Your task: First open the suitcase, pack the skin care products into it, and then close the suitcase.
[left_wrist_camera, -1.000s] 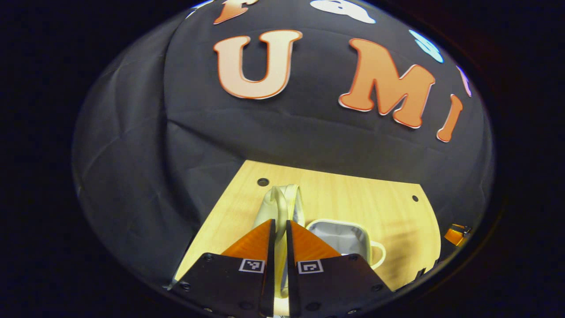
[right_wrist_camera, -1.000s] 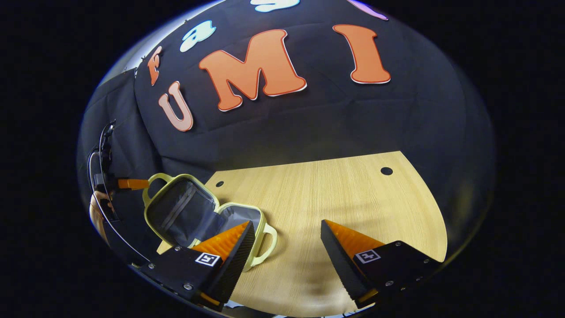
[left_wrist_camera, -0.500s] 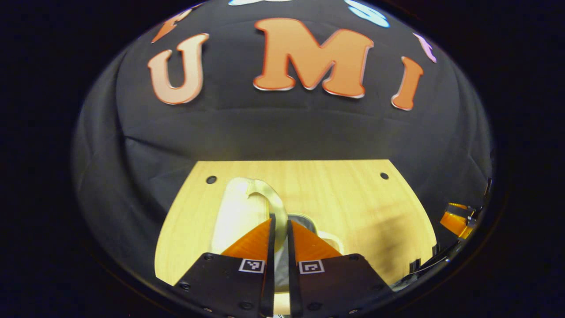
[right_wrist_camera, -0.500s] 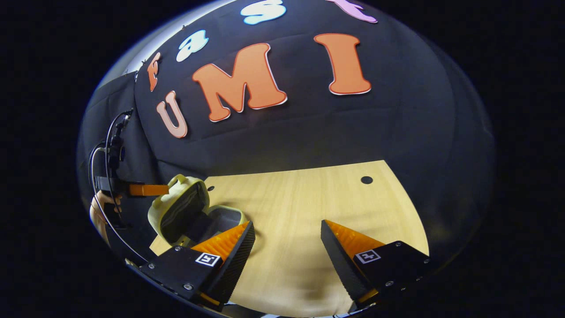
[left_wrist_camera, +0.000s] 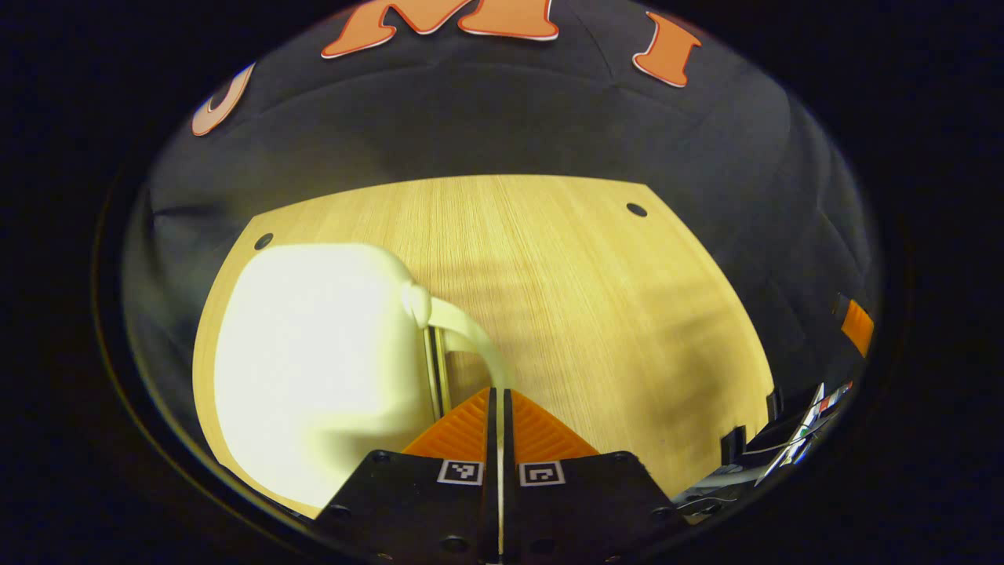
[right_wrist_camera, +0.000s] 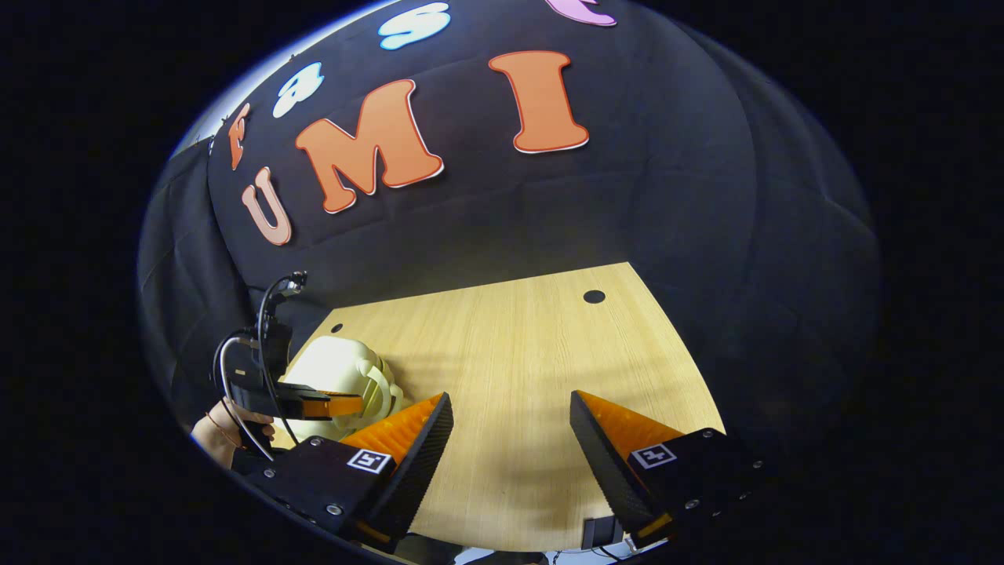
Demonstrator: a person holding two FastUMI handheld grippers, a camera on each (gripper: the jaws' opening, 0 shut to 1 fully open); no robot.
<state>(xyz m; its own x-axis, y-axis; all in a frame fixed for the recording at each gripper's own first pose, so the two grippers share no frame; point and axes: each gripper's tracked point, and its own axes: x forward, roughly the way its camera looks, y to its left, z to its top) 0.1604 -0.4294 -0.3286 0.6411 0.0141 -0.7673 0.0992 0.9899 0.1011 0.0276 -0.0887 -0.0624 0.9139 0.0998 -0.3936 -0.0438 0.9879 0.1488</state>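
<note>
The pale cream suitcase (left_wrist_camera: 314, 353) lies closed on the wooden table (left_wrist_camera: 596, 298), at the left in the left gripper view. Its curved handle (left_wrist_camera: 463, 333) runs down into the tips of my left gripper (left_wrist_camera: 498, 396), which is shut on the handle. In the right gripper view the same suitcase (right_wrist_camera: 337, 373) sits at the table's left edge, with the left gripper's orange fingers (right_wrist_camera: 333, 406) against its handle side and a hand (right_wrist_camera: 227, 431) behind them. My right gripper (right_wrist_camera: 511, 396) hovers open above bare table, to the right of the case, with nothing between its fingers.
The table (right_wrist_camera: 510, 353) has small round holes near its far corners (left_wrist_camera: 637, 209) (left_wrist_camera: 263, 241) (right_wrist_camera: 594, 297). Black cloth walls close in behind and beside it. Some dark equipment (left_wrist_camera: 784, 439) shows past the table's right edge in the left gripper view.
The suitcase lid has swung down from upright to shut on the base, carried by my left gripper on its handle. The right gripper stayed open and drifted slightly.
</note>
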